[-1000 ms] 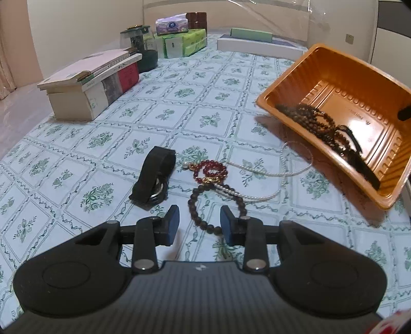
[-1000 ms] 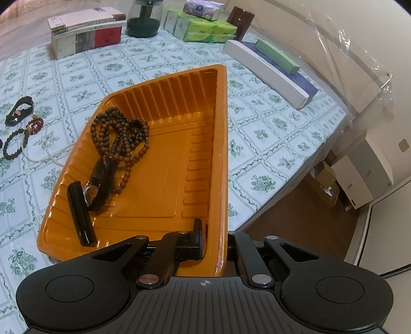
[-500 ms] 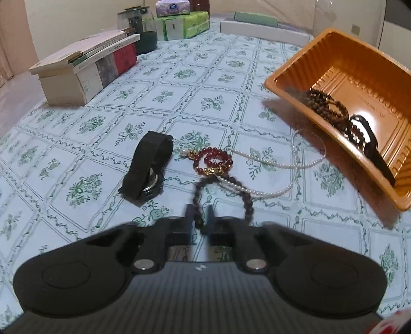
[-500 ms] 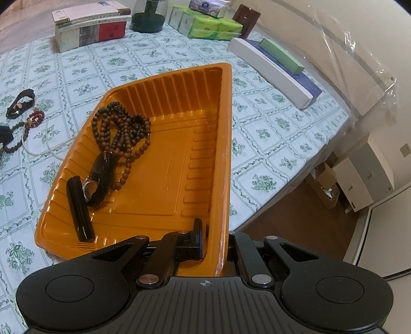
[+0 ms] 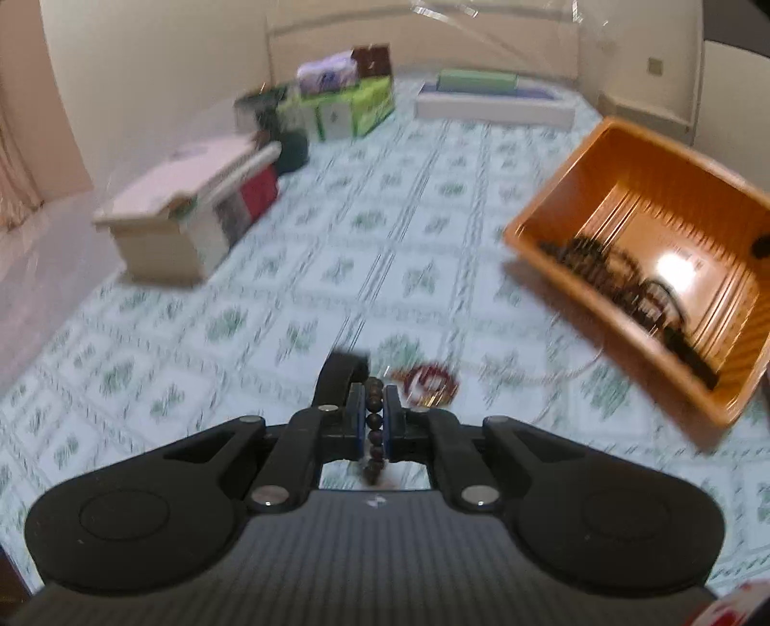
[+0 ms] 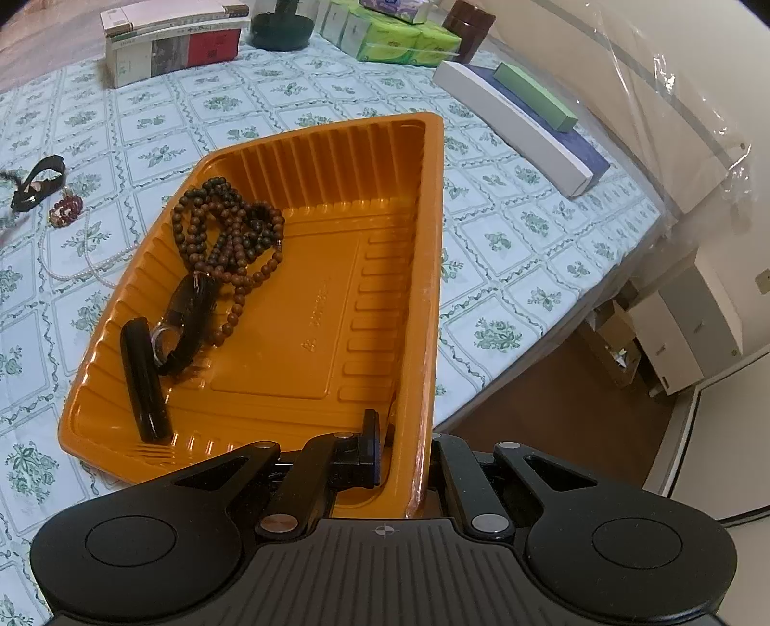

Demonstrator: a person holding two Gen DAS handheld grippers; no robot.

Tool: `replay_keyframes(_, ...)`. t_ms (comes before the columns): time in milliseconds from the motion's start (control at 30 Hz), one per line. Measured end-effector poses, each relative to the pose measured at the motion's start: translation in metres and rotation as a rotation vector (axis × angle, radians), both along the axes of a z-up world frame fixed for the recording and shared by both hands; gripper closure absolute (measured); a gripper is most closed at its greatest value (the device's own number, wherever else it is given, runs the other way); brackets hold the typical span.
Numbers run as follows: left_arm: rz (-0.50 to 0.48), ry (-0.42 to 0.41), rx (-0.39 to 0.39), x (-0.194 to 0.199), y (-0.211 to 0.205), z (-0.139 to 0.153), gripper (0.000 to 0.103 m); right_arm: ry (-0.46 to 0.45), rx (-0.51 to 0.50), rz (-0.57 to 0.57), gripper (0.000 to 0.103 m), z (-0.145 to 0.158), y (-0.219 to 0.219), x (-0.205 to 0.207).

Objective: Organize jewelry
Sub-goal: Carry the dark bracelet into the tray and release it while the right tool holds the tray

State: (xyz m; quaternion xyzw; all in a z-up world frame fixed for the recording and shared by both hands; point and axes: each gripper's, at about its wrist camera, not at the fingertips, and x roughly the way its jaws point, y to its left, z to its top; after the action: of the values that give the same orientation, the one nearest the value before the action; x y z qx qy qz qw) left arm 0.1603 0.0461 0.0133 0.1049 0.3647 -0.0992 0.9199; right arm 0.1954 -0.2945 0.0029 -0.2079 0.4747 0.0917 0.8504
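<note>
Your left gripper [image 5: 374, 423] had gone from open jaws around the dark bead bracelet [image 5: 373, 433] on the cloth to jaws clamped on its strand, and it had then lifted; the beads hung between the pads, with the loose end dangling below them. This meant the pick was complete and the carry to the tray could begin, in all likelihood. Just beyond the fingertips, the black watch [image 5: 337, 380] and the red bead bracelet [image 5: 428, 380] lay on the floral tablecloth [image 5: 240, 298], with the pearl necklace [image 5: 544, 373] trailing from them toward the tray. Your right gripper [image 6: 404, 457] had not moved: its jaws were pinched on the near side wall of the orange tray [image 6: 308, 308], holding it tipped toward the jewelry. Inside the tray lay the brown bead necklace [image 6: 226, 231] and a second black watch [image 6: 168, 337]. Further back stood a stack of books [image 6: 173, 43] and green tissue packs [image 6: 390, 38].
</note>
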Motion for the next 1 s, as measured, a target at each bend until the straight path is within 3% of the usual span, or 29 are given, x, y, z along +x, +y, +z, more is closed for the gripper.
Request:
replay_keyframes(400, -0.200, -0.069, -0.162, 0.007, -0.085, 0.046, 0.097, 0.006, 0.021, -0.022, 0.098, 0.000, -0.002, -0.003)
replay_keyframes(700, -0.330, -0.040, -0.221, 0.016, -0.153, 0.043, 0.097, 0.006, 0.027, -0.026, 0.098, -0.002, -0.003, -0.003)
replay_keyframes(867, -0.369, 0.004, -0.266, 0.020, -0.172, 0.036, 0.097, 0.006, 0.031, -0.026, 0.098, -0.003, -0.003, -0.002)
replay_keyframes(1000, -0.393, 0.027, -0.259, 0.021, -0.185, 0.029, 0.097, 0.005, 0.033, -0.026, 0.098, -0.003, -0.004, -0.002)
